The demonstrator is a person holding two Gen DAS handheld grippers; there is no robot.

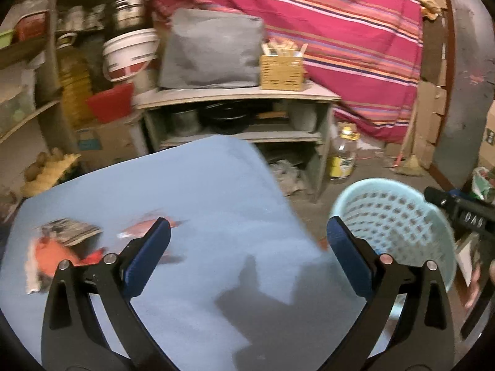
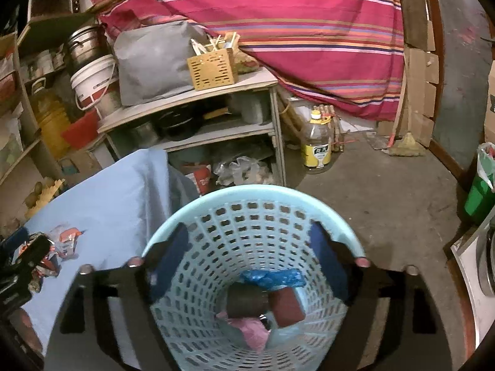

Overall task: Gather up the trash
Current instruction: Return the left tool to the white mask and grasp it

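A light blue perforated basket [image 2: 253,216] stands on the floor beside a table with a blue cloth [image 1: 198,191]. My right gripper [image 2: 250,266] is open and empty, right above the basket's mouth. Inside lie a blue crumpled bag [image 2: 272,278], a dark red packet [image 2: 287,306], a dark roll [image 2: 244,303] and pink plastic [image 2: 253,330]. My left gripper [image 1: 247,244] is open and empty over the cloth. Orange and white wrappers [image 1: 62,247] lie on the cloth to its left, blurred; they also show in the right wrist view [image 2: 65,241]. The basket [image 1: 396,216] is to the left gripper's right.
A grey shelf unit [image 1: 235,95] with pots, a grey bag and a woven box stands behind the table. An oil bottle [image 2: 315,145] stands on the concrete floor. A striped red cloth [image 2: 278,31] hangs behind. A green bin [image 2: 479,194] is at right.
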